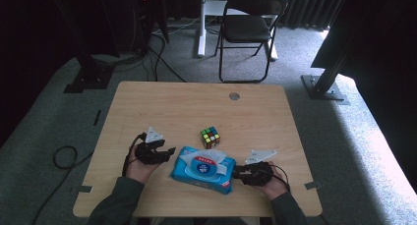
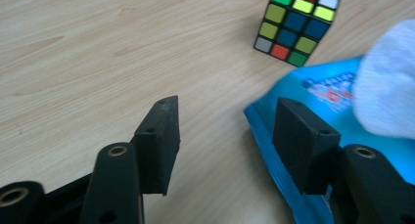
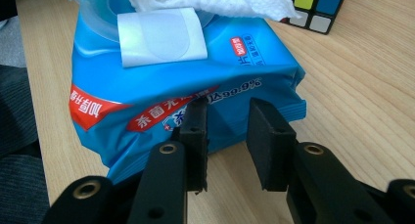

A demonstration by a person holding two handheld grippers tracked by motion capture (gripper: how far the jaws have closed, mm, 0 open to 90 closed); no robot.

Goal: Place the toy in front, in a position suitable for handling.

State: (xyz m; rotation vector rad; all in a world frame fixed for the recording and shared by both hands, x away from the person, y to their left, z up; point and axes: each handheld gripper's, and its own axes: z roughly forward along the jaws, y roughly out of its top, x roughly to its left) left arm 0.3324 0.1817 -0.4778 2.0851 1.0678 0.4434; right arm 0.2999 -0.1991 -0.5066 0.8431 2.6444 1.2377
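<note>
A blue pack of wet wipes (image 1: 204, 168) lies near the table's front edge, its white flap (image 3: 159, 35) peeled back and a white wipe (image 3: 210, 1) sticking out. My left gripper (image 1: 164, 154) hovers just left of the pack, open, with bare wood between its jaws (image 2: 227, 106); the pack's blue edge (image 2: 323, 82) sits beside its right jaw. My right gripper (image 1: 237, 173) is at the pack's right end. Its jaws (image 3: 227, 106) stand narrowly apart at the crimped end of the pack (image 3: 147, 87), pads not pressing on it.
A colourful puzzle cube (image 1: 210, 137) stands just behind the pack, also seen as the cube (image 2: 298, 26) and the cube (image 3: 318, 6). The wooden table (image 1: 196, 102) has a round grommet (image 1: 234, 96) at the back. A folding chair (image 1: 248, 26) stands beyond it.
</note>
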